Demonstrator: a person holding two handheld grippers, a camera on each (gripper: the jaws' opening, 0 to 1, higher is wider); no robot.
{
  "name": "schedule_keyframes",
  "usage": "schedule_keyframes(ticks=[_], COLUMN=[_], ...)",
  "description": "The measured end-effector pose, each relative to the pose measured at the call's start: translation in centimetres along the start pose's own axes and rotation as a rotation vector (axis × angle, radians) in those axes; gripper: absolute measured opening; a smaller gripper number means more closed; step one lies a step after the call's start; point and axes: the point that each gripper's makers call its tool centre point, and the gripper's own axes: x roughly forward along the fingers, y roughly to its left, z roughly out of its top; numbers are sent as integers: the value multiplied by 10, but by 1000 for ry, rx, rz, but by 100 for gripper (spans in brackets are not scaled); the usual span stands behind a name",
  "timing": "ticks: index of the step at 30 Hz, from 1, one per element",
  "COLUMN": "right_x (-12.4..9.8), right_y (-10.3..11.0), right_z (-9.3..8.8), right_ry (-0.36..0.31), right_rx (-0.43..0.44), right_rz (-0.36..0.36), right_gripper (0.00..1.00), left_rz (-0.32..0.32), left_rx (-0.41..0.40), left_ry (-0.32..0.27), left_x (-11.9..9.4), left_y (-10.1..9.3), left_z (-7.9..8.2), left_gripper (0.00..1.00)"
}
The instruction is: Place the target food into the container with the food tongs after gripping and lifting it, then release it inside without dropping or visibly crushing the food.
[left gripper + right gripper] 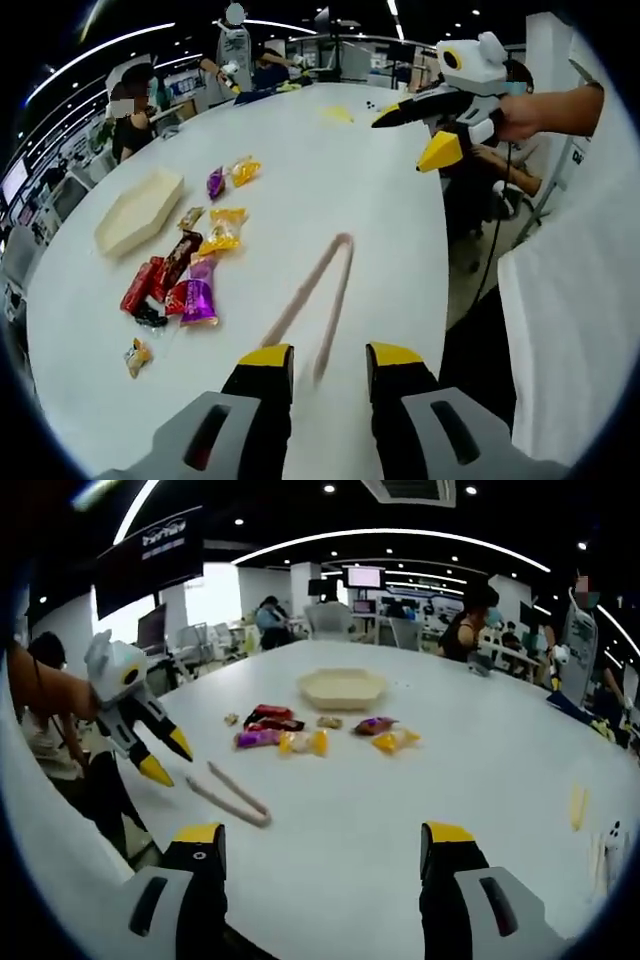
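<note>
From the left gripper view I have my left gripper [330, 360] low over the near edge of the white counter [380, 200], its yellow-tipped jaws parted a little and holding nothing. The pink food tongs [318, 295] lie flat on the counter just beyond those tips, arms spread toward me and joined at the far end. To the left of the tongs sits a loose cluster of wrapped snacks: red packets [150, 282], a purple packet [200, 300], yellow packets [225, 232], and farther off another purple and orange pair [232, 175]. One small wrapped piece [137, 355] lies apart, nearer me. The pale hexagonal container [140, 210] rests at the far left of the snacks, empty as far as I can see. My right gripper [440, 115] hangs above the far right side of the counter, held by a hand [520, 115], jaws apart and empty.

In the right gripper view my right gripper [325, 845] has its jaws wide apart and empty, with the tongs [228, 792] on the counter [480, 750] ahead to the left, the snacks [300, 738] beyond, and the container [343, 688] farther still
</note>
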Motion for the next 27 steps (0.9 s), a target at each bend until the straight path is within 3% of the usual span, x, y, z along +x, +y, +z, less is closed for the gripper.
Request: schedule_keyframes(ticks=[5, 9, 13, 27], right_x=[9, 10, 10, 7], right_y=[-6, -10, -10, -16], right_z=[-4, -2, -4, -10], right_ry=[-15, -40, -52, -51], right_rx=[-34, -5, 9, 45], right_rz=[38, 45, 37, 13], right_gripper=[80, 80, 80, 80], left_rz=[44, 36, 36, -19], left_rx=[35, 43, 54, 119], left_ry=[65, 96, 89, 169], left_x=[7, 7, 11, 30], left_y=[4, 4, 7, 2], left_z=[-8, -13, -11, -27], left_gripper=[25, 22, 19, 11])
